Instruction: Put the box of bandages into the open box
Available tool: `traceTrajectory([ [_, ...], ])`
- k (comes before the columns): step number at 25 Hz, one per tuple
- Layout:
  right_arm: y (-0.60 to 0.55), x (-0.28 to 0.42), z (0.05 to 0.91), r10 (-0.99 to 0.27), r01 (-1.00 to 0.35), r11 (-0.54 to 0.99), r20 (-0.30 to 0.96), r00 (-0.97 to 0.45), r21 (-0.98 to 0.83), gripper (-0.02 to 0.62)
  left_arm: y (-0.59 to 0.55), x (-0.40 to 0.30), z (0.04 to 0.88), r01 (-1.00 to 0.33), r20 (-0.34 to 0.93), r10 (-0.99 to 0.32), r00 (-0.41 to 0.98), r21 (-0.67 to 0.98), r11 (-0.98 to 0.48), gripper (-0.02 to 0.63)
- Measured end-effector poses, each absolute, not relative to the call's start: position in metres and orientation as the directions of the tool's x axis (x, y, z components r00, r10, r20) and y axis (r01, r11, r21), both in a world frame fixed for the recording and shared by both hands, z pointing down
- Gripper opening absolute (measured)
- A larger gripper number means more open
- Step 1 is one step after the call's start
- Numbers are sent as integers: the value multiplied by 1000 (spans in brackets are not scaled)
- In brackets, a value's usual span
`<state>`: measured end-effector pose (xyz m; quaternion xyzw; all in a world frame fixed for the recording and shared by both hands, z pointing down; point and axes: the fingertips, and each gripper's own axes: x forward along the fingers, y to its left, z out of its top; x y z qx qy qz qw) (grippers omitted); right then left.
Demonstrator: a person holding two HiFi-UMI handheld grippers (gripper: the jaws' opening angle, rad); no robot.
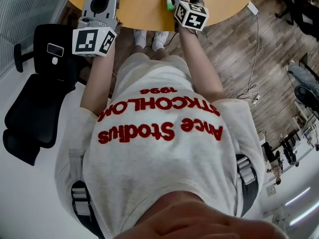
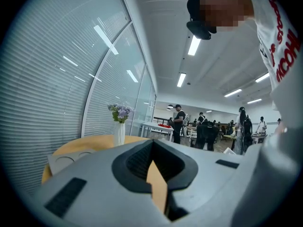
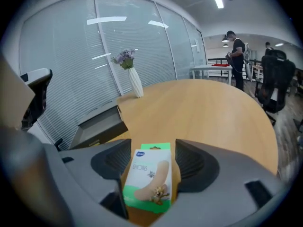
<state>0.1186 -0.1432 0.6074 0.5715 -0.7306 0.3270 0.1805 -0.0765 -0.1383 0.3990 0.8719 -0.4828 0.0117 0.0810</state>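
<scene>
Right gripper view: the bandage box [image 3: 147,176] sits on the table [image 3: 203,112] between the right gripper's [image 3: 152,145] wide-apart jaws, and neither pad is pressing it. Close off-centre and it may skid or twist out. The left gripper [image 2: 152,143] is pinched together, empty. The open box [image 3: 97,124] waits beyond to the left, its inside hidden from here

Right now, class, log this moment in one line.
left gripper shut | right gripper open around bandage box | bandage box on table, outside open box
</scene>
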Motion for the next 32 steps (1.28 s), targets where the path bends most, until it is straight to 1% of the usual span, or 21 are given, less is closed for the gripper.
traceTrajectory([
  [5,-141,116,631,-676,-966,95,697,-240,-240,309,-134,-82,407,-847,115,-841,529,138,-514,6],
  [12,-139,101,645,-629,-971,103,742,-231,-215,345,-124,-84,414,-847,128,-839,528,147,-511,6],
  [16,-139,100,653,-601,-977,102,771,-211,-187,348,-123,-83,416,-847,132,-839,528,149,-510,6],
  [26,-141,97,658,-582,-986,123,797,-164,-113,347,-120,-85,416,-847,134,-839,528,150,-509,6],
  [32,-141,99,652,-584,-982,157,793,-176,-102,347,-119,-83,415,-846,133,-837,531,152,-512,6],
])
